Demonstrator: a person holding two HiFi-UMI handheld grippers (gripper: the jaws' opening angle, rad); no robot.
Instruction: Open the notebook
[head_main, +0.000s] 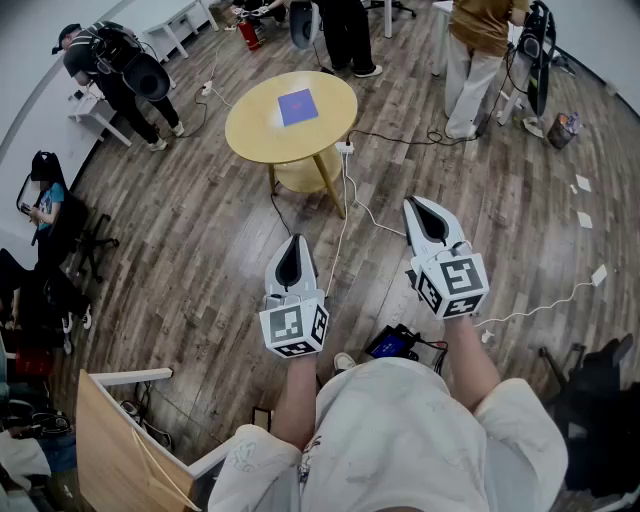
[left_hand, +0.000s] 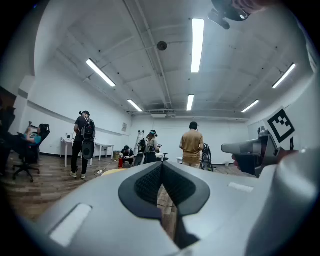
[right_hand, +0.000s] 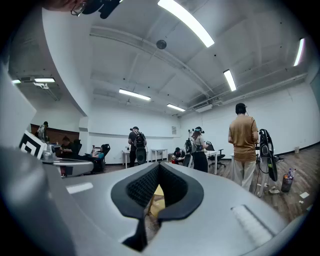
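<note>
Grippers level above a plank floor, notebook on the desk beyond.
Brown wooden plank floor (head_main: 200, 220) fills most of the frame, and the round pale-yellow wooden desk (head_main: 255, 135) stands at upper centre, well apart from both grippers. The grey left gripper (head_main: 293, 243), lower centre, has its jaws clenched on nothing. The grey right gripper (head_main: 416, 205), right of centre, likewise has its jaws pressed together and empty. The small square blue-purple notebook (head_main: 297, 106) lies closed near the desk's middle.

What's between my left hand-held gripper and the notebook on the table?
Head view: from the left hand-held gripper to the notebook, only wood floor, a white cable and the table's near rim.
</note>
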